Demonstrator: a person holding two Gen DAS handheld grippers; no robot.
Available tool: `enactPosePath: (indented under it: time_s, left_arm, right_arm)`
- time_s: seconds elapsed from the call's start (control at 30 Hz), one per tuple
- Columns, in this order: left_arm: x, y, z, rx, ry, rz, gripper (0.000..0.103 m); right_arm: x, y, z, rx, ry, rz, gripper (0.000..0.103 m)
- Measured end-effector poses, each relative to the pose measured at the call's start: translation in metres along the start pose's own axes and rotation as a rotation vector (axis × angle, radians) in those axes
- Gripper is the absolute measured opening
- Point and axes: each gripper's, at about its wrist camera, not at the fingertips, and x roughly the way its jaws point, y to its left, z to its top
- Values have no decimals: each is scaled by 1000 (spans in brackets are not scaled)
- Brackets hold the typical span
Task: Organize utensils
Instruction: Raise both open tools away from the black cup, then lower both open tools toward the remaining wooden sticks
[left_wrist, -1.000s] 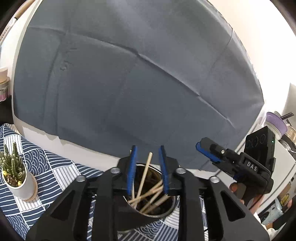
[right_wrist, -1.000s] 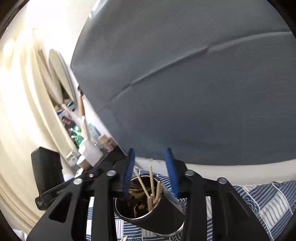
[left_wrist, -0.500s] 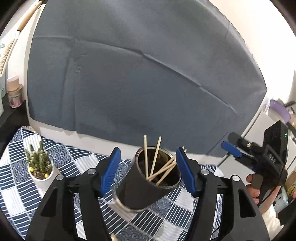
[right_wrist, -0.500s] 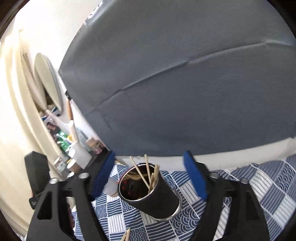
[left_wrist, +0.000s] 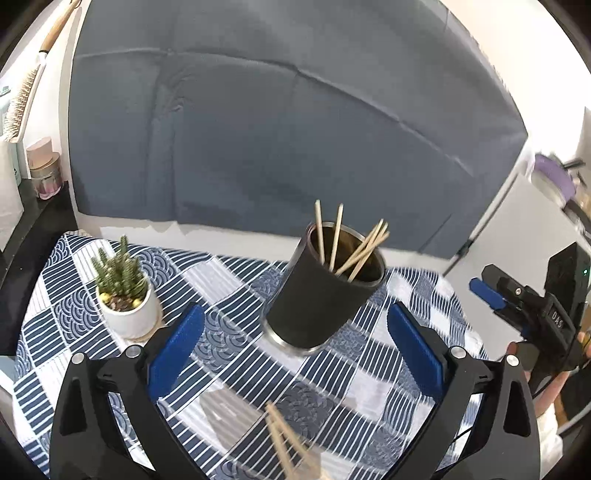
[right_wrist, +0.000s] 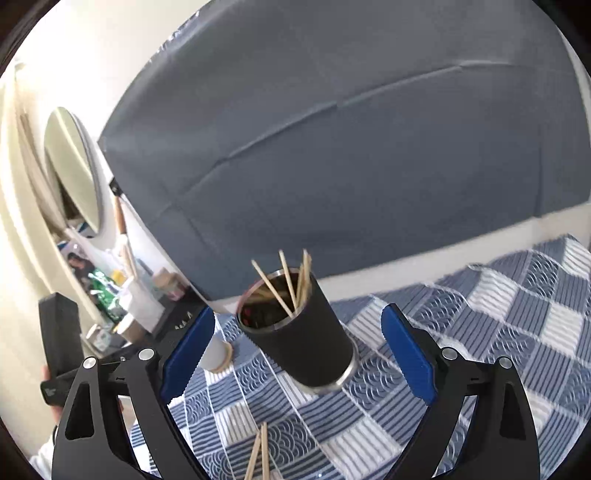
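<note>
My left gripper (left_wrist: 295, 354) and right gripper (right_wrist: 297, 363): blue-padded jaws have just been opening and now stand wide apart, nothing between the pads. At 12 o'clock, the black cylindrical metal-rimmed cup (left_wrist: 319, 295) stands on the blue-and-white patterned tablecloth (left_wrist: 229, 273), holding thin wooden chopsticks (left_wrist: 334, 240). At 10 o'clock, a small cactus in a white pot (left_wrist: 123, 295). At 6 o'clock, loose chopsticks (right_wrist: 258, 454).

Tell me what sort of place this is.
Probably a home room set up for recording: a small table under a blue patterned tablecloth with a potted cactus, a shelf of toiletry jars, an oval mirror.
</note>
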Motion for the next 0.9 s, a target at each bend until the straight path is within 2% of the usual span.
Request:
enactPosePath:
  time_s: [0.23,0.37,0.53,0.57,0.63,0.73,0.9]
  left_arm:
    - [7,16,-28,24,81,8,97]
    - [16,27,-51,24,152,4,97]
    - [30,41,-81,32,252,49,97]
    - [32,43,-86,31,245,64,97]
    - [35,50,-98,6,279,85,97]
    - [40,57,-117,-29,345,80,97]
    - [43,50,-134,60,390,105,97]
  right_arm:
    - [-12,12,-34,-53,63,-131,88]
    - [-6,22,-61,-115,136,-184,88]
    - [17,26,-107,-149,251,-192,88]
    - [24,28,-123,-163,285,-202,88]
    - [33,31,-141,-188,334,-200,88]
    - [50,37,-170,-252,412,-207,88]
    - [71,39,-198,-319,487,-248,88]
